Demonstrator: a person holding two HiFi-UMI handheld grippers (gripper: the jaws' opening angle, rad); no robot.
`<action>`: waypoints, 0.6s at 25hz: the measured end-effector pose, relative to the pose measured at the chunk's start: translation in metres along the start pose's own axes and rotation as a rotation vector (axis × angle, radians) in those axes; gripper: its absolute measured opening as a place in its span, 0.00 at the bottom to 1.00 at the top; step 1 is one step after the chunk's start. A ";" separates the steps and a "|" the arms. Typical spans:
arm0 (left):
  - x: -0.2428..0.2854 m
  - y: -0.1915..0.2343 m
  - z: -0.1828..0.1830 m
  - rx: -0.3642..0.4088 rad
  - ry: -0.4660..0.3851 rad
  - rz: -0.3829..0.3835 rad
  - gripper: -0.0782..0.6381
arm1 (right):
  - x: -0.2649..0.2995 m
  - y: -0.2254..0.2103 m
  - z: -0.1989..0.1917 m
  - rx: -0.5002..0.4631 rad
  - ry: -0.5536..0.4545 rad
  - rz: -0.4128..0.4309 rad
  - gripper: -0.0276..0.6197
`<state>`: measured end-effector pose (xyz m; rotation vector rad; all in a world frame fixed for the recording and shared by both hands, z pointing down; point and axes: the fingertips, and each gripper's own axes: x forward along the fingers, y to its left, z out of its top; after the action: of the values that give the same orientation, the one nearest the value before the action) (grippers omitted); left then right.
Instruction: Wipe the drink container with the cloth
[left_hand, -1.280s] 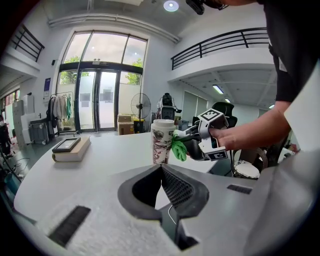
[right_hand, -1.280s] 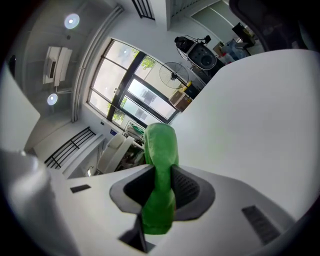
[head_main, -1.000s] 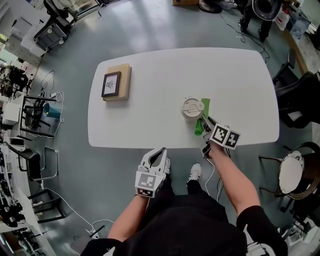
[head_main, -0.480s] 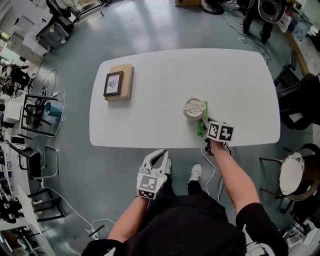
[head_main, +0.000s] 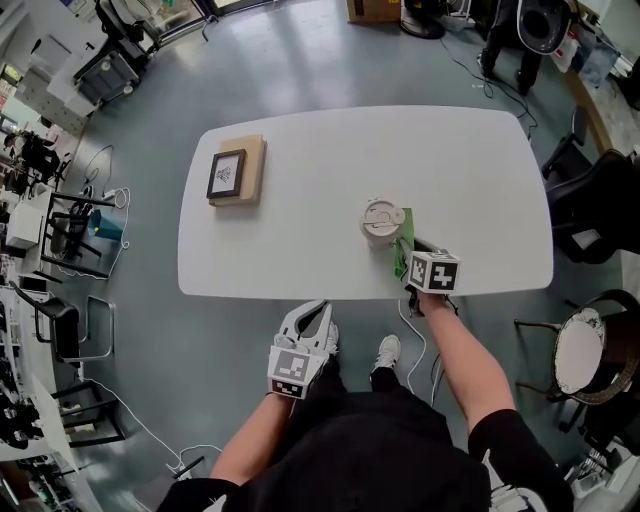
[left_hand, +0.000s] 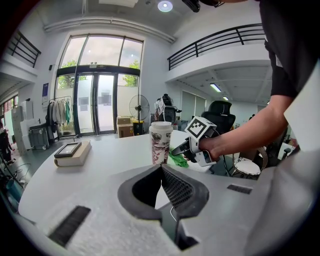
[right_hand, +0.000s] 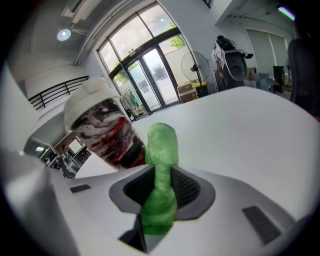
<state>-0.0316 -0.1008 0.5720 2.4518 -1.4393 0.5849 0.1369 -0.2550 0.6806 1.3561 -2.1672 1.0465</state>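
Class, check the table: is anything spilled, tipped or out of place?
Nothing stands out. The cup stands upright, the right gripper holds the green cloth beside it, and no spill shows.

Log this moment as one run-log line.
right gripper: shut on green cloth, beside white-lidded patterned cup | left gripper: shut, empty, away from white table

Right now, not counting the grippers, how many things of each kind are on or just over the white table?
Cup: 1
Green cloth: 1
Book: 1
Picture frame, lying on the book: 1
Total: 4
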 end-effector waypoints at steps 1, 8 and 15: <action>0.000 0.000 0.004 0.004 -0.006 0.001 0.13 | -0.010 0.003 0.007 -0.036 -0.031 0.001 0.21; 0.009 -0.014 0.025 0.026 -0.050 -0.030 0.13 | -0.093 0.032 0.047 -0.282 -0.239 0.014 0.21; 0.016 -0.022 0.054 0.002 -0.114 -0.015 0.13 | -0.165 0.059 0.068 -0.404 -0.388 0.057 0.21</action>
<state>0.0064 -0.1237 0.5312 2.5323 -1.4607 0.4500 0.1666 -0.1918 0.5057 1.3892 -2.5253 0.3415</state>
